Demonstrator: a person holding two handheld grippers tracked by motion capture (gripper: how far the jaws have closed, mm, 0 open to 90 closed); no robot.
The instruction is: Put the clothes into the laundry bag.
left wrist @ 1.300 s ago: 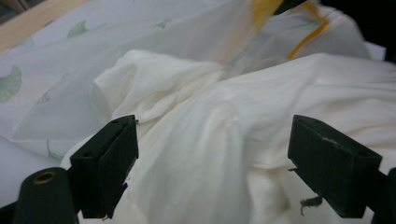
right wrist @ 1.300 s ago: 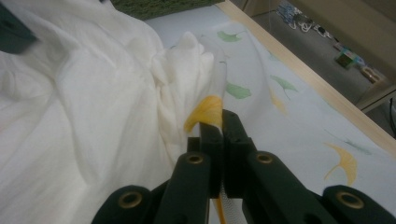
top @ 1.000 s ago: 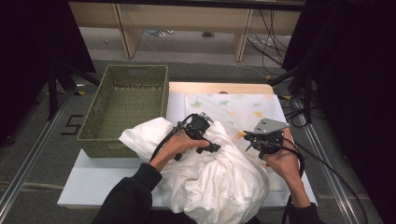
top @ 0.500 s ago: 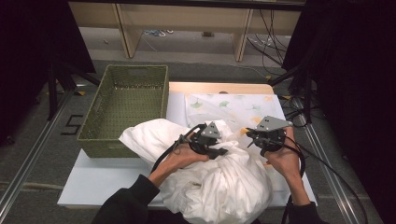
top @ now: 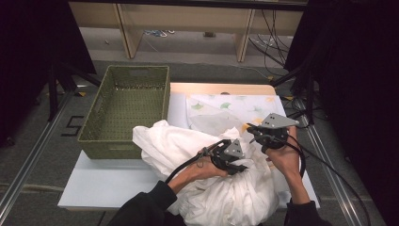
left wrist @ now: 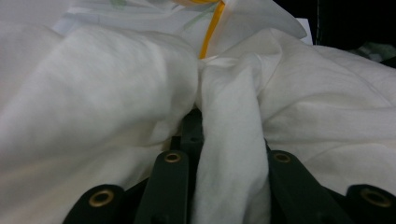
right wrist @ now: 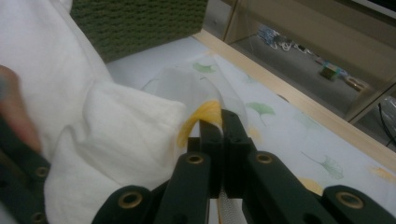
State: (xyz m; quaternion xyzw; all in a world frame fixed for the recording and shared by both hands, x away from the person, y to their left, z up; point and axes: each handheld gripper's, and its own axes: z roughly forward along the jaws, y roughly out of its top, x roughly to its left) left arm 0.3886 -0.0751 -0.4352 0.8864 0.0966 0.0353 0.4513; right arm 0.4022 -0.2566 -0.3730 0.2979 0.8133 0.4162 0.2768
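While the big white cloth lies heaped on the near part of the desk, spilling over its near edge, the left gripper is sunk into the top of the heap. Its jaws have just been closing, and in the left gripper view they pinch a thick upright fold of the cloth between them. The left hand reaches in from the near side, forearm angled up to the right, black sleeve at the frame's bottom edge.

Just to the right, the right gripper is held level, its grey plate on top, wrist bent and the hand under it. In the right gripper view its jaws are clamped together on a thin edge of fabric with a yellow mark; whether that edge belongs to the white cloth or to the leaf-printed sheet beyond it is hard to tell.

Much of the cloth's lower part is cut off by the frame. It looks soft, matte and deeply creased. The printed sheet lies flat at the far right of the desk, and a woven green basket, rectangular and open-topped, stands at the far left, touching the cloth's edge.
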